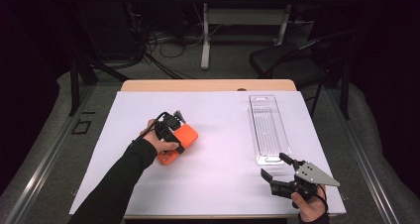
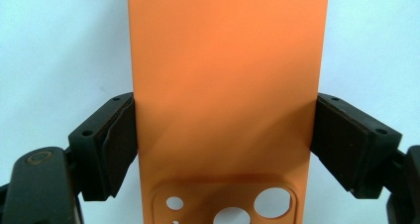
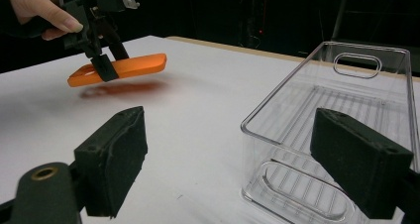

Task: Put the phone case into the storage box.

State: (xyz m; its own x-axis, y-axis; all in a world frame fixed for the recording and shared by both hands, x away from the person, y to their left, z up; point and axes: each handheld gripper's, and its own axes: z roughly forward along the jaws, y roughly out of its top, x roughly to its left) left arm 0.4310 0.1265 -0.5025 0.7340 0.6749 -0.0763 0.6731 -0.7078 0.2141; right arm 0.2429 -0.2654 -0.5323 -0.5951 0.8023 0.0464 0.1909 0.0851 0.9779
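Two narrow edges are all your left gripper [image 1: 174,130] clamps on the orange phone case [image 3: 121,68], lifted just above the surface [image 1: 218,149] (thin shell, may twist free); right gripper [image 1: 277,172] gapes empty beside the clear bin [image 1: 266,127]

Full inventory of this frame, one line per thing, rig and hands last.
phone case: 1, orange, left of the table's middle, lifted off the sheet, between the left gripper's jaws, camera cut-outs toward the hand.
clear bin: 1, transparent plastic, long and narrow, right half of the table, nothing in it.
table cover: 1, white, over most of the tabletop.
table: 1, light wood, edge showing at the far side.
chair: 1, black, on the floor beyond the table's right corner.
far desk: 1, light top, white legs, background.
left gripper: 1, black, pads shut on the case's two long edges.
right gripper: 1, black with grey plate, open, off the bin's near end.
left hand: 1, black sleeve.
right hand: 1, bottom right.
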